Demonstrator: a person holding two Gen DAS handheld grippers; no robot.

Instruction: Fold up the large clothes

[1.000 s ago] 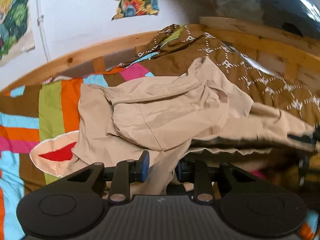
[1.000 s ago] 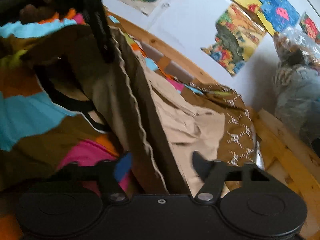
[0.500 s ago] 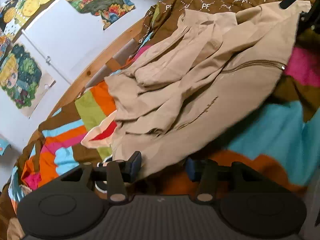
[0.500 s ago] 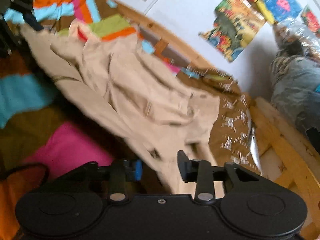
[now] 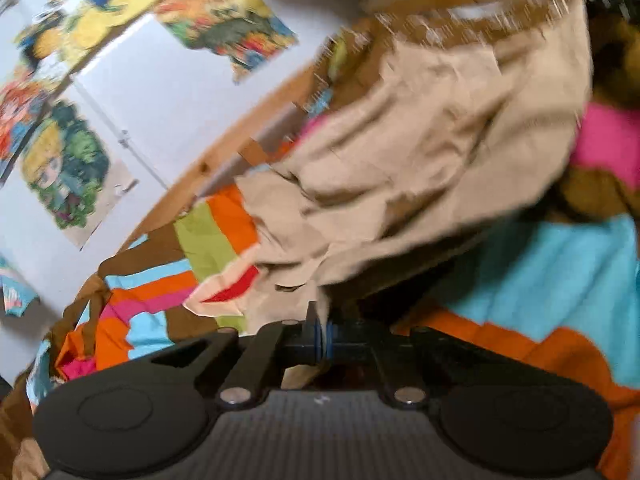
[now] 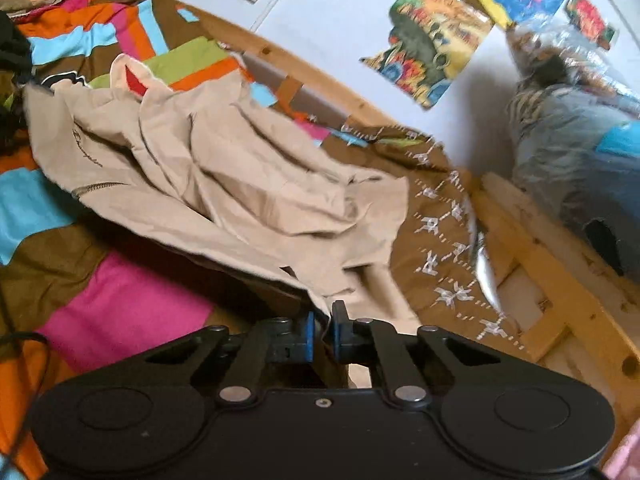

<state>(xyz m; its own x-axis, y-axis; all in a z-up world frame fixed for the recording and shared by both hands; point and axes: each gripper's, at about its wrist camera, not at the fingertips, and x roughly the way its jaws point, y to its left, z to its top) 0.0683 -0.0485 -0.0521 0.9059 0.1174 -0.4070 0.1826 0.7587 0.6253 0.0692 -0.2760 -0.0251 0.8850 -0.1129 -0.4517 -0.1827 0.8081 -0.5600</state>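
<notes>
Left wrist view first, and it's a blurred one. The left gripper sits low in the middle with its jaws pressed together, having just been closing, and a thin edge of the beige garment is pinched between the blue pads. From that pinch the cloth runs up and to the right in a big crumpled sweep, draped over the striped quilt, which shows blue, orange, pink, green and brown blocks. A cream patch with a red centre on the quilt lies just left of the gripped edge. Behind runs a wooden bed rail, and above it a white wall with bright posters. A brown patterned cloth bunches at the far top, smeared by blur.

Over to the right wrist view, much sharper. The right gripper has its jaws nearly together, just been closing too, clamping a corner of the garment between the pads. The garment spreads away up and left across the quilt, rumpled in long folds, a zip line visible near its left edge. To the right lies the brown cloth with white markings, beside a pale wooden frame. A bulky wrapped bundle leans against the wall, posters overhead.
</notes>
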